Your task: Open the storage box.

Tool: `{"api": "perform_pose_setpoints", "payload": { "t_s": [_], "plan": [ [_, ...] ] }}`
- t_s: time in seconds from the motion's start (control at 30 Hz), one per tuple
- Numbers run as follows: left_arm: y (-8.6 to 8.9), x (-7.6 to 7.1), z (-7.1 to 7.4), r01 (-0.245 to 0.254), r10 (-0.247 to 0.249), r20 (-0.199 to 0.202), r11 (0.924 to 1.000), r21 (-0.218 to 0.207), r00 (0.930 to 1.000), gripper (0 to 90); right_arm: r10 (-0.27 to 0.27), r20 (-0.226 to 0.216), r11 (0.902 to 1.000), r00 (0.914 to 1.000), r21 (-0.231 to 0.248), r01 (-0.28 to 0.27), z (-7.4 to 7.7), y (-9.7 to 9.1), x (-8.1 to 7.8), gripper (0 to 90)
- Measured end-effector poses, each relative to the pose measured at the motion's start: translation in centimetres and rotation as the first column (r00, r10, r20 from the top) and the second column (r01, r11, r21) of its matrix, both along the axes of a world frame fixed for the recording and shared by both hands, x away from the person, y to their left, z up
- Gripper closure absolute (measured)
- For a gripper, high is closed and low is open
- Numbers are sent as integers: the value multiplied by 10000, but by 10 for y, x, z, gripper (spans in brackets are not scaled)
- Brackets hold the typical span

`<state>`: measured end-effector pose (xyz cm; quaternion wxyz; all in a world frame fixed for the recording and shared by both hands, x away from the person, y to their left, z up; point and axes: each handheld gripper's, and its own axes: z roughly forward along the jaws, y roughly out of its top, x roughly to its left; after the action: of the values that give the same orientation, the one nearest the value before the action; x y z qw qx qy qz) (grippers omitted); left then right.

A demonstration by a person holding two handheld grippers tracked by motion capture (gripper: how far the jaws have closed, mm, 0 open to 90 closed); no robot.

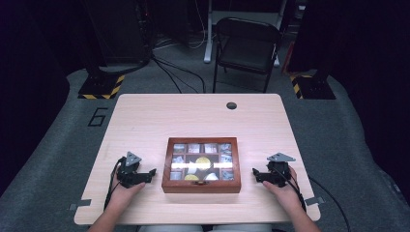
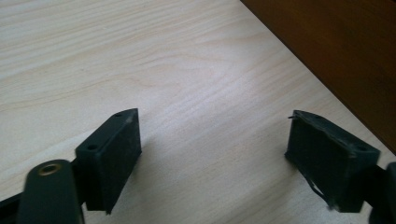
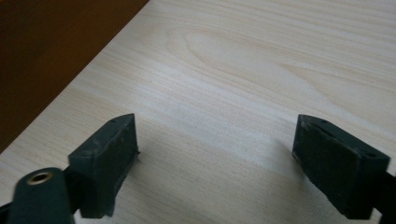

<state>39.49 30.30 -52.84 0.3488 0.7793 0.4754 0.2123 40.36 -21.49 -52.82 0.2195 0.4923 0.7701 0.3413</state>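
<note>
The wooden box point(image 1: 201, 165) sits at the near middle of the table point(image 1: 145, 121), between the left tongs point(image 1: 151, 173) and right tongs point(image 1: 256, 175), both spread apart and empty. If they close in unevenly, I judge the box could skid or twist rather than lift. The high view shows its glass lid and compartments; the gripper views give just a dark wooden flank point(image 2: 336, 51) beside bare tabletop.

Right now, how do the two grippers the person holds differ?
The left gripper sits left of the wooden box; the right gripper sits right of it. The left points rightward at the box, the right points leftward. Both are black, open, empty and rest apart from the box on the table.
</note>
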Motion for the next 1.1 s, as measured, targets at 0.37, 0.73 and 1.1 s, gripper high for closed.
{"api": "perform_pose_setpoints", "payload": {
  "t_s": [0.37, 0.73, 1.1],
  "plan": [
    [9, -2, 12, -38, 29, -183, 9989, -468, 9998, 287, 281, -580, 9993, 9979, -221, -295, 11, -1, -2, 374],
    [4, -9, 20, 211, -223, -173, 9976, -663, 9996, 320, 896, -631, 9960, 9940, 17, -896, 21, 4, -11, 409],
    [0, -16, 27, 391, -405, -137, 9951, -913, 9991, 323, 1028, -382, 9944, 9940, 276, -1018, 29, 6, -18, 390]
  ]
}}
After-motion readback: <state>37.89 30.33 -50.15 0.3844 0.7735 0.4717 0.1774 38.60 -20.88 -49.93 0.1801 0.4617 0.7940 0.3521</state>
